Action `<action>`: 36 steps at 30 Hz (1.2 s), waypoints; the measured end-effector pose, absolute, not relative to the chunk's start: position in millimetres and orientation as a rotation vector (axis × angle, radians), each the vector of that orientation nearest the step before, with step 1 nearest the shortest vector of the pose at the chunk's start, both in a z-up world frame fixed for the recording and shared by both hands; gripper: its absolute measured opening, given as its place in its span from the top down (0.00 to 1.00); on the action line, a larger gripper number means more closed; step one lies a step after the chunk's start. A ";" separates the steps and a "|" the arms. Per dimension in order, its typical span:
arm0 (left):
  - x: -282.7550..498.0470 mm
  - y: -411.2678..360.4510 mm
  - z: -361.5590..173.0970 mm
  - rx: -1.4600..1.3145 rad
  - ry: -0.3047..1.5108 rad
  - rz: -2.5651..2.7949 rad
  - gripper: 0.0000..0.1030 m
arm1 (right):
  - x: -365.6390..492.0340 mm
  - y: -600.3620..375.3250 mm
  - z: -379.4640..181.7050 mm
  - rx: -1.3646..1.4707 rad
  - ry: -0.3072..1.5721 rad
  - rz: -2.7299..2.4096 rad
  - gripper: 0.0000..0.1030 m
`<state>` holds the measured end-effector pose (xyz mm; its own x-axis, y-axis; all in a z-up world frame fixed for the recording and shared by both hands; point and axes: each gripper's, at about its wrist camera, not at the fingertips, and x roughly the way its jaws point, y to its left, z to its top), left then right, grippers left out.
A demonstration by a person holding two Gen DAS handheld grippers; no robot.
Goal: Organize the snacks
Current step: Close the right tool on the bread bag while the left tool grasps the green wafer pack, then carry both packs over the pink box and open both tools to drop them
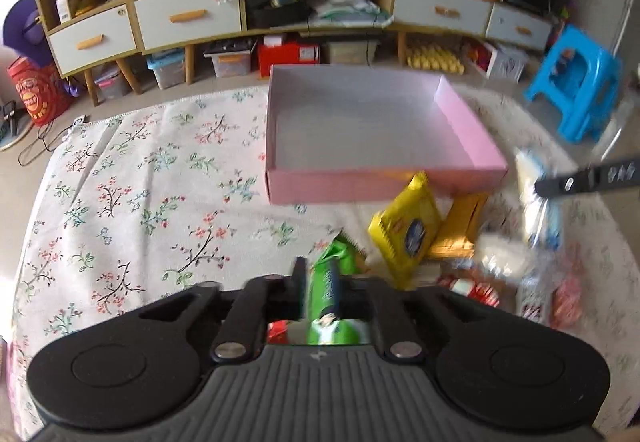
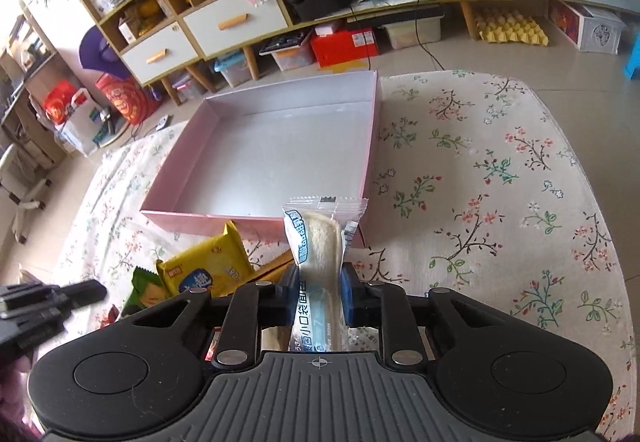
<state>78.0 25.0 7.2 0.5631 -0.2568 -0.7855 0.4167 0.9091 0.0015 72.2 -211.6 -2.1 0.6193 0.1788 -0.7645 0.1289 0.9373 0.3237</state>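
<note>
The left tool (image 1: 320, 282) is clamped on a green snack packet (image 1: 326, 294), which stands edge-on between its two fingers, raised over the near part of the floral cloth (image 1: 140, 202) that covers the tabletop. The right tool (image 2: 320, 294) is clamped on a clear-and-blue wrapped bread roll (image 2: 320, 238), whose sealed end sticks up and forward past the blue finger pads (image 2: 352, 294). Ahead of both sits a shallow pink box (image 1: 472, 130) with a pale grey inside, open at the top and with nothing lying in it; in the right wrist view it fills the middle-left of the scene, its near wall just beyond the roll. Against the box's near wall leans a yellow biscuit packet (image 1: 408, 230), with an orange-brown packet (image 1: 460, 226) just to its right, touching it. Nearer and further right lies a blurred heap of red-and-white wrapped snacks (image 1: 480, 290). In the left wrist view the right tool shows as a black bar at the far right edge, with the roll hanging blurred beneath it. Beyond the tabletop stand a long wooden cabinet (image 1: 192, 22) with white drawers and a blue plastic stool (image 1: 576, 82) on the floor at the right.
</note>
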 end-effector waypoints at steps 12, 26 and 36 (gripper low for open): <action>85.4 -0.5 -35.5 0.302 1.015 -0.439 0.54 | 73.9 -206.3 -4.6 0.382 0.918 0.048 0.81; 83.0 14.1 -4.6 0.223 0.940 -0.384 0.56 | 72.8 -216.0 6.1 0.427 0.874 0.048 0.83; 112.6 0.9 23.4 0.190 0.839 -0.374 0.56 | 86.4 -230.0 32.5 0.514 0.805 0.053 0.83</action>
